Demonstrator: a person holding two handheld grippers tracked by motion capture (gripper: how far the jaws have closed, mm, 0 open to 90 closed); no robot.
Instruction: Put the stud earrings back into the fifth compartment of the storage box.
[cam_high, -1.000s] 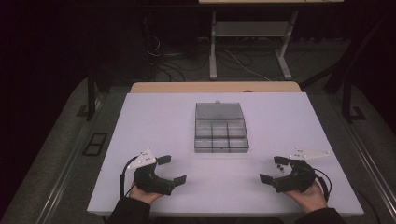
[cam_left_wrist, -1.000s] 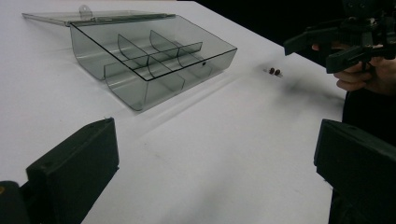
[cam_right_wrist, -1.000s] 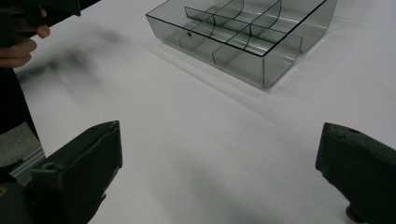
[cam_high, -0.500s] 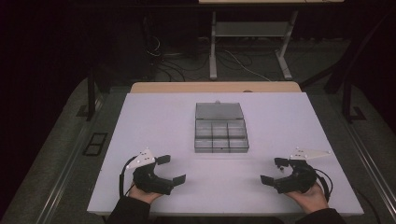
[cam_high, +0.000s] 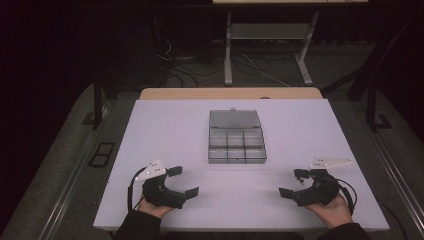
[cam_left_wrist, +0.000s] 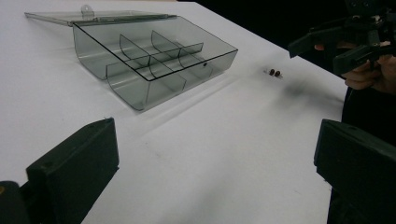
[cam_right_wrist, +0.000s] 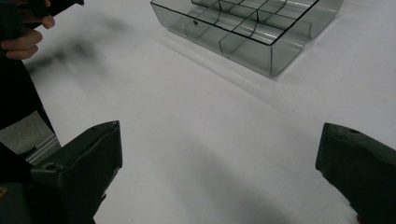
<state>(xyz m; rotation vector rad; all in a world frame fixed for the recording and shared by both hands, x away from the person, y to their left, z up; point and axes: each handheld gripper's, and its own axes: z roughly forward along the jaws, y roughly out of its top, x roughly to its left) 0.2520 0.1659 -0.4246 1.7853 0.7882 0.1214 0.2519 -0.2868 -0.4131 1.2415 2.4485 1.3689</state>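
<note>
Behind white table (cam_high: 165, 130): dark floor, perhaps cables (cam_high: 255, 65).

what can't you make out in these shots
- Two small dark pieces on the table near the right claw: too small in the left gripper view to identify.
- Compartment box: far corners cut off by the top edge of the right gripper view.
- Box lid: transparent and flat, its hinge unclear from the high view.
- Left claw: part of the hand cut off by the bottom edge of the high view.

White tabletop (cam_high: 165, 130) w/ a wooden strip (cam_high: 230, 93) along its far edge, metal-legged bench (cam_high: 265, 35) behind, cables (cam_high: 175, 67) on dark floor, black frame (cam_high: 101, 153) left of table.
</note>
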